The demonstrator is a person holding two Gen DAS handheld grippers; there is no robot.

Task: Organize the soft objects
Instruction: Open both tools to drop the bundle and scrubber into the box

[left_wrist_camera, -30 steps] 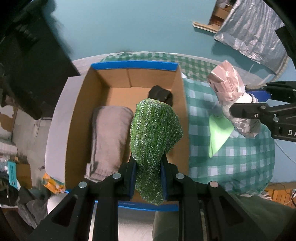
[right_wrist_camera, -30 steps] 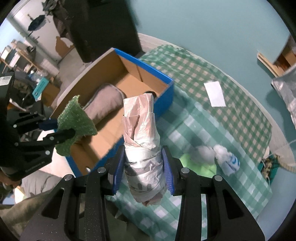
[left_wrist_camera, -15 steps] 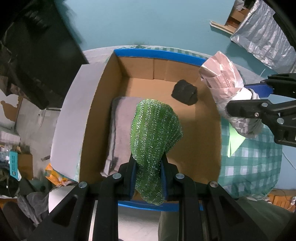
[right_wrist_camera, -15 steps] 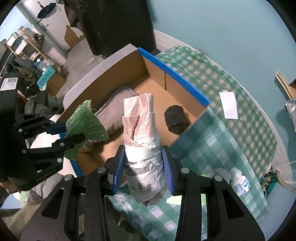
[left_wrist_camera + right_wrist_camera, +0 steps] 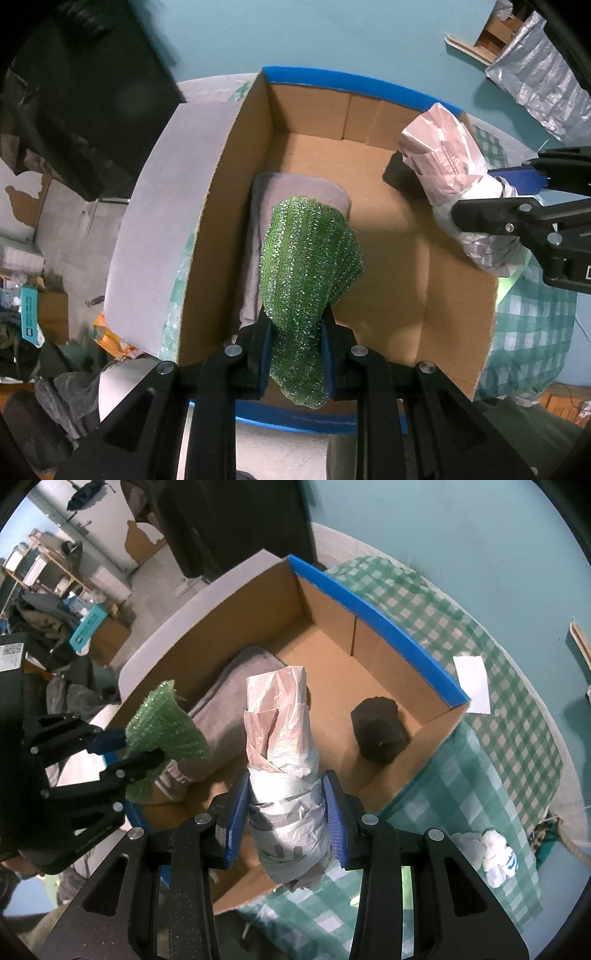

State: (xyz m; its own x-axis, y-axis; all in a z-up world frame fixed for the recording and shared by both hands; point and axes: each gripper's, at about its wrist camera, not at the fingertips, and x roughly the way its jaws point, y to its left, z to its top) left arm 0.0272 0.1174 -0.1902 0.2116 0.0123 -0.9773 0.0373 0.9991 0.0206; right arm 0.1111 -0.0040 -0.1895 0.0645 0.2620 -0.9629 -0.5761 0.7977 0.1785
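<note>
My left gripper [image 5: 295, 332] is shut on a green glittery knit cloth [image 5: 310, 258], which hangs over the open cardboard box [image 5: 236, 155] with blue edges. In the right wrist view that cloth [image 5: 166, 720] shows at the left. My right gripper [image 5: 286, 808] is shut on a rolled bundle of pink and white plastic bags [image 5: 284, 746], held above the box's near right part; the bundle [image 5: 454, 166] also shows in the left wrist view. Inside the box lie a folded grey towel [image 5: 236, 679] and a small black soft lump [image 5: 380, 731].
The box stands on a green checked tablecloth [image 5: 498, 746]. On the cloth lie a white paper slip [image 5: 472, 679], a crumpled white and blue wad [image 5: 495, 853] and a light green sheet [image 5: 509, 284]. A grey table surface [image 5: 162, 206] and floor clutter [image 5: 29, 317] lie left of the box.
Both grippers moved left and down with their loads, from beside and over the checked cloth to over the box interior. The box now fills both views.
</note>
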